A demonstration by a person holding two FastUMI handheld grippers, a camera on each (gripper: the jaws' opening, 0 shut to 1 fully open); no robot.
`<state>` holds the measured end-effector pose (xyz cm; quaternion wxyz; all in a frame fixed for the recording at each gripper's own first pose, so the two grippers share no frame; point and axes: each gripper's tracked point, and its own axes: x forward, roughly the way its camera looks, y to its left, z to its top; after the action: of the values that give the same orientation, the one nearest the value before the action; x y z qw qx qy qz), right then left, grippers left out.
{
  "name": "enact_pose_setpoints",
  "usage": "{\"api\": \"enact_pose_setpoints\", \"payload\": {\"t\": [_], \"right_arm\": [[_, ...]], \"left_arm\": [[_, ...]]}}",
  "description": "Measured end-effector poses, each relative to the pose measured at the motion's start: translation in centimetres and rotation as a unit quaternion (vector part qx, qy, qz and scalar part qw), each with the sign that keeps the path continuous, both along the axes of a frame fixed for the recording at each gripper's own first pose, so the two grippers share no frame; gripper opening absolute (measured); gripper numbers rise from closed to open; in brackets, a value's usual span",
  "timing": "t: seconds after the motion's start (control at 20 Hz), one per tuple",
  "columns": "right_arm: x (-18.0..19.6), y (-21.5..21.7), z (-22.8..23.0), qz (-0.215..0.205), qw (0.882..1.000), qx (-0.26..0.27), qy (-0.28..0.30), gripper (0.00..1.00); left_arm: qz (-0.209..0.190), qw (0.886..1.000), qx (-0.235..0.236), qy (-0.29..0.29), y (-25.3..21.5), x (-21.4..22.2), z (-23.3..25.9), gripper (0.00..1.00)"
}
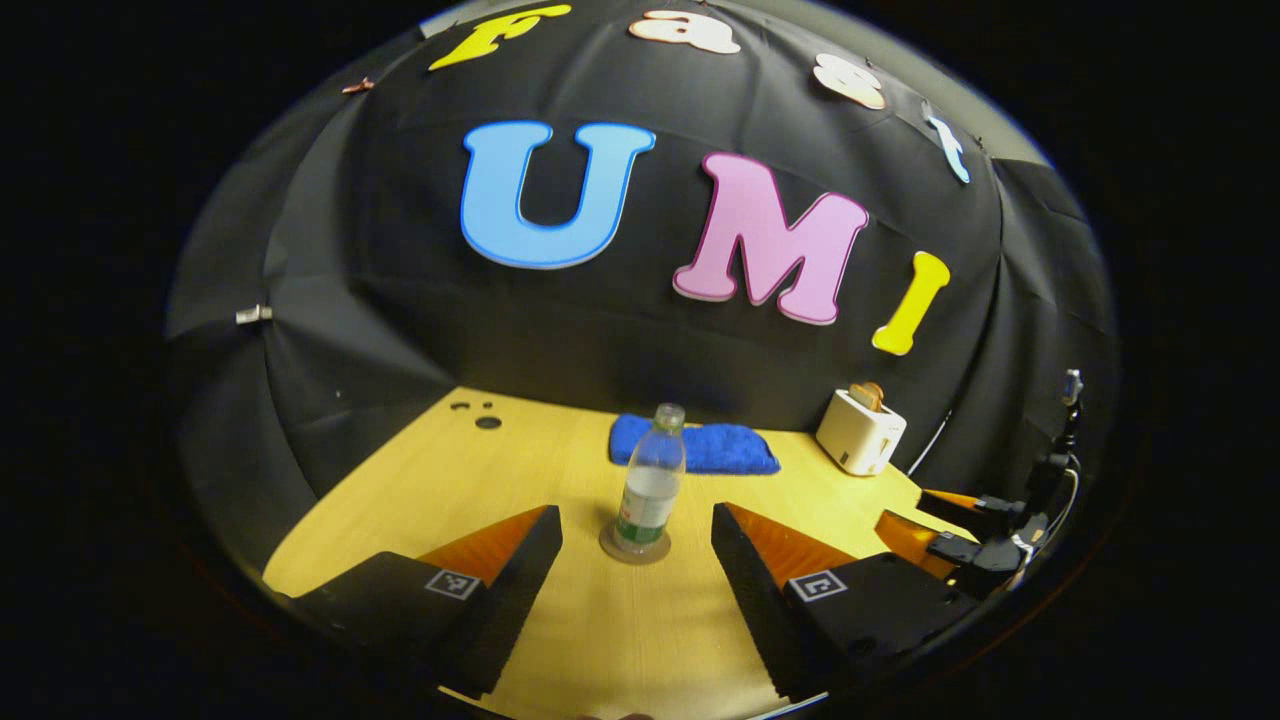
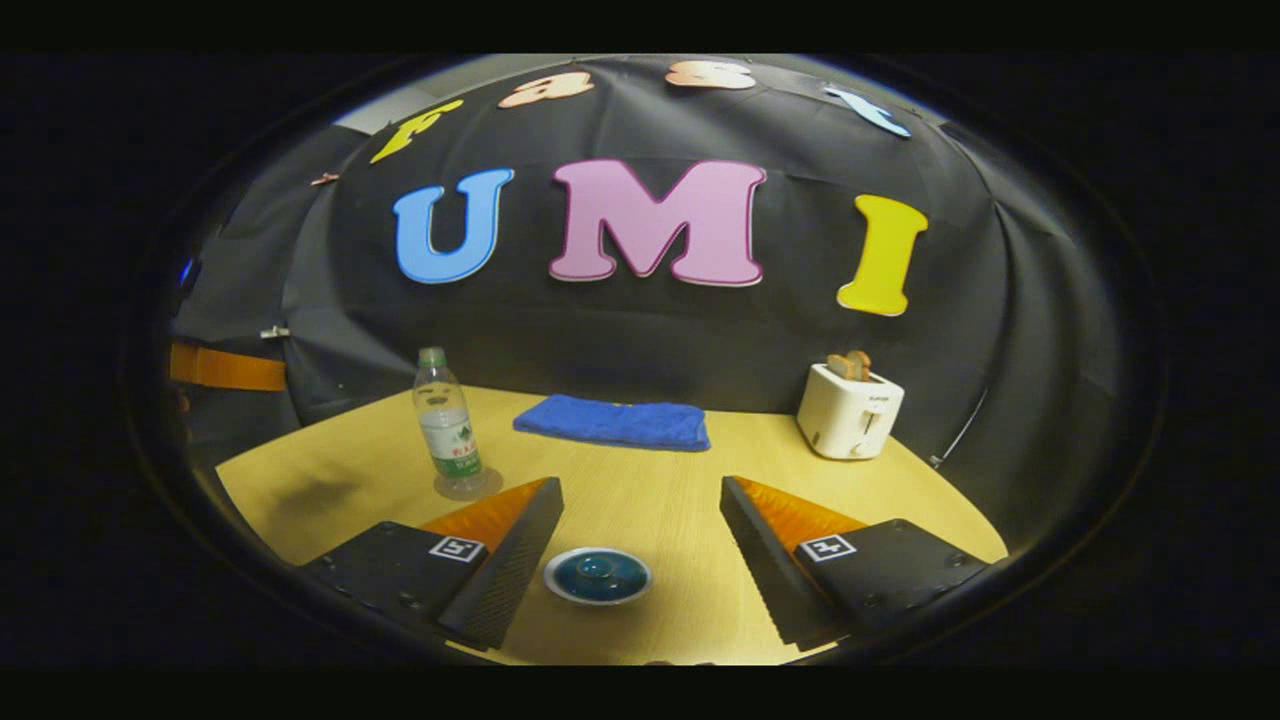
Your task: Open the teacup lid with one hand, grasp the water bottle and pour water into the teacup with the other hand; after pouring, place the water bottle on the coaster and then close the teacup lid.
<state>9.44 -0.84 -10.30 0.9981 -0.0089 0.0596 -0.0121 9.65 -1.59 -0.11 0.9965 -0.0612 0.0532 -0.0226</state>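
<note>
While both grippers hang parted and empty above the wooden table (image 2: 640, 500), we find the water bottle (image 1: 650, 480) standing upright on the round coaster (image 1: 634, 548), squarely ahead of the left gripper (image 1: 636, 570) and toward the table's left side. In the right gripper view the same bottle stands off to the left, while the teacup (image 2: 597, 576) sits near the table's front edge, directly between the spread fingers of the right gripper (image 2: 640, 575). We look down on its blue top with a small knob at the centre, which we read as the lid resting in place. A folded blue towel (image 2: 615, 421) lies along the back edge, and a white toaster (image 2: 850, 410) with bread in its slot stands at the back right corner. Bottle on coaster and cup covered is how this job ends, yet it would look much the same with the pouring still to come, and we cannot tell which we have. Were the lid to be lifted, we judge the right gripper well lined up: it should come straight down, centre on the knob, close gently and rise vertically so the cup stays put. For the bottle, a grip around its labelled middle, well below the cap, would hold it steadiest.
</note>
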Motion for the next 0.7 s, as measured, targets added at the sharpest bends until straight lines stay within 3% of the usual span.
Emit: {"api": "enact_pose_setpoints", "payload": {"t": [0.25,0.35,0.55,0.7], "right_arm": [[-3.2,-2.6,9.8,-0.005,0.998,-0.014,-0.060,0.98],[-4.4,-3.8,12.7,-0.010,0.996,-0.022,-0.084,0.98],[-7.0,-4.2,11.8,0.002,0.999,-0.009,-0.051,0.98],[-8.8,-3.9,9.6,0.010,1.000,-0.007,-0.016,0.98]], "left_arm": [[0.040,0.998,0.040,-0.041,-1.2,-2.3,6.8,0.95],[0.075,0.995,0.053,-0.042,-1.2,-3.8,7.9,0.96],[0.123,0.989,0.071,-0.048,-3.3,-6.9,8.2,0.95],[0.121,0.990,0.060,-0.029,-5.9,-8.5,6.4,0.96]]}}
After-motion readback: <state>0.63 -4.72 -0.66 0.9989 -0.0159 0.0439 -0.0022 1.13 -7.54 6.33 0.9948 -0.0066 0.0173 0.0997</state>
